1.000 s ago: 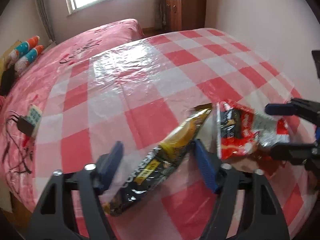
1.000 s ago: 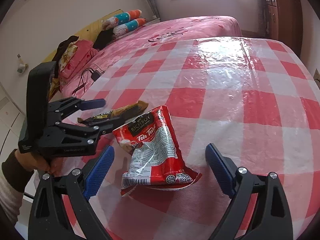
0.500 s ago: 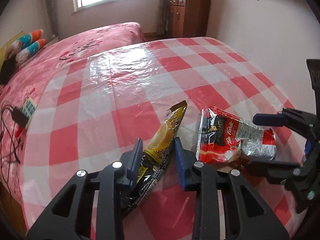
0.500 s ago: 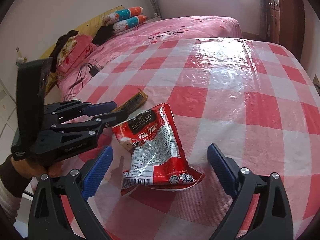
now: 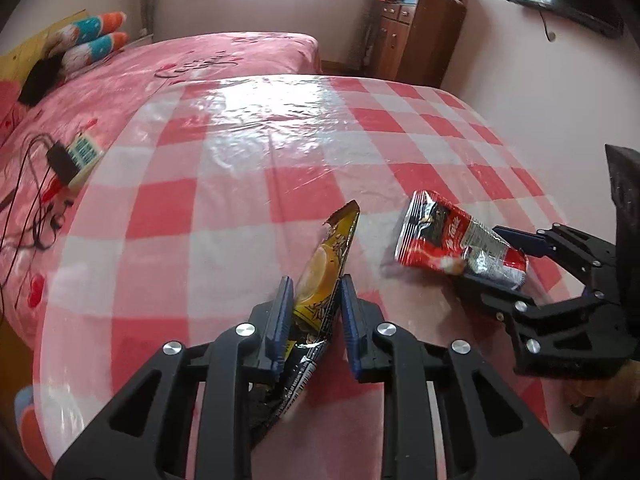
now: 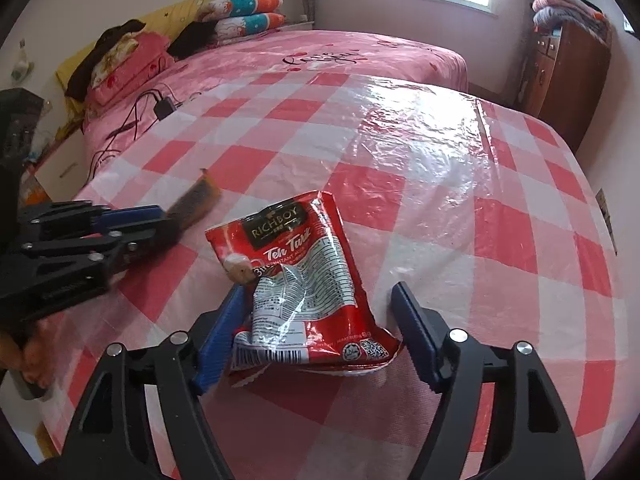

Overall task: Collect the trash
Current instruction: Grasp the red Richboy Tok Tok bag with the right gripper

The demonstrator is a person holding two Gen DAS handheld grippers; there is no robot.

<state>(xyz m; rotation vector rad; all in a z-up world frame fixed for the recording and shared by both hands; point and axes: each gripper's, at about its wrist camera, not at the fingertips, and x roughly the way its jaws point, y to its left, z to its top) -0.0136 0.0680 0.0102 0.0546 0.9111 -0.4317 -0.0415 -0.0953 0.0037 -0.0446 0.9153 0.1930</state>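
My left gripper (image 5: 314, 308) is shut on a yellow and black coffee sachet (image 5: 326, 264) and holds it lifted, its top end pointing away from me. The sachet's tip (image 6: 196, 200) and the left gripper (image 6: 132, 220) show blurred at the left of the right wrist view. A red Teh Tarik packet (image 6: 304, 280) lies on the checked table (image 6: 440, 184). My right gripper (image 6: 320, 328) is open, its blue fingers on either side of the packet's near end. The packet (image 5: 452, 240) and right gripper (image 5: 504, 260) also show in the left wrist view.
The round table has a glossy red and white checked cover (image 5: 280, 152). A pink bed (image 6: 320, 56) lies beyond it, with a charger and cables (image 5: 60, 160) near its edge. A wooden cabinet (image 5: 416, 40) stands by the far wall.
My left gripper closed on the coffee sachet and lifted it. My right gripper moved forward and narrowed around the red packet's near end.
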